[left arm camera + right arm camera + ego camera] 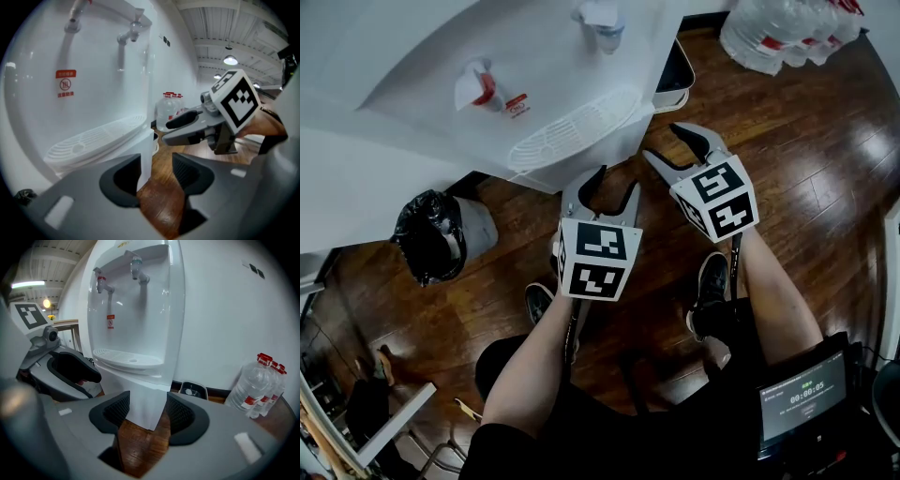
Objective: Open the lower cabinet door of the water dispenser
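The white water dispenser [487, 56] stands in front of me, with a red tap [483, 86], a blue tap [605, 28] and a ribbed drip tray [572, 131]. Its lower cabinet [143, 399] is a plain white column under the tray; I can make out no handle or seam. My left gripper [614, 183] hangs open just before the tray's front edge, with the cabinet's corner [145, 150] framed between its jaws but untouched. My right gripper [664, 142] is open beside the dispenser's right corner. Neither holds anything.
A bin with a black bag [436, 234] stands left of the dispenser. Large water bottles [787, 33] sit at the back right, and a small dark-topped device [675, 70] lies by the wall. My shoes [710, 281] are on the wooden floor [806, 187].
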`<act>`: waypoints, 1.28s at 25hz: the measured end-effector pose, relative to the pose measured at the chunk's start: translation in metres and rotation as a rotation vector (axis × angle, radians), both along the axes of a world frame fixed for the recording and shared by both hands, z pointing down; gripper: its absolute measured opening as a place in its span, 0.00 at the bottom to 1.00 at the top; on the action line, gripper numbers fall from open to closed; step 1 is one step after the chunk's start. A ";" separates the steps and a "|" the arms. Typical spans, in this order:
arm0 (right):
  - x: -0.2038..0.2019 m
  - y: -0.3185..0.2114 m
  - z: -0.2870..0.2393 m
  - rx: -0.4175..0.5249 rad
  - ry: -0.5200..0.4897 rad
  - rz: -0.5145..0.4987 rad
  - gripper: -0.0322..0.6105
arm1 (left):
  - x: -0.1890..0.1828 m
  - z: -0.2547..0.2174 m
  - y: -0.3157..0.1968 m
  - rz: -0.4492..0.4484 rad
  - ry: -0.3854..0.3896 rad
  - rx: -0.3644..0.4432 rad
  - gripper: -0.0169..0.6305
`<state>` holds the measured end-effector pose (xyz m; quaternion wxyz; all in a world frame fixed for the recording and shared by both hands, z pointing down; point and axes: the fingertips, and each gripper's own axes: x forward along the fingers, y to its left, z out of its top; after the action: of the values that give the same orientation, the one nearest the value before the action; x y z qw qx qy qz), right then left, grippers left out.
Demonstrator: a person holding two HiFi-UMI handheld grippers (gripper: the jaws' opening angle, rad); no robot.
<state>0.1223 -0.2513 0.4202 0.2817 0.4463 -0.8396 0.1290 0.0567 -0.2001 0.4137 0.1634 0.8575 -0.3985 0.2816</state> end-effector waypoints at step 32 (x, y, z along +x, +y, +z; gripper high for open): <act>-0.028 -0.060 0.083 -0.134 0.197 -0.262 0.62 | 0.025 0.077 0.005 0.171 -0.028 -0.338 0.52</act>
<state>0.0947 -0.3117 0.5033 0.4062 0.3236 -0.8484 0.1026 0.0821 -0.1954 0.4905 0.2749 0.8445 -0.2735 0.3694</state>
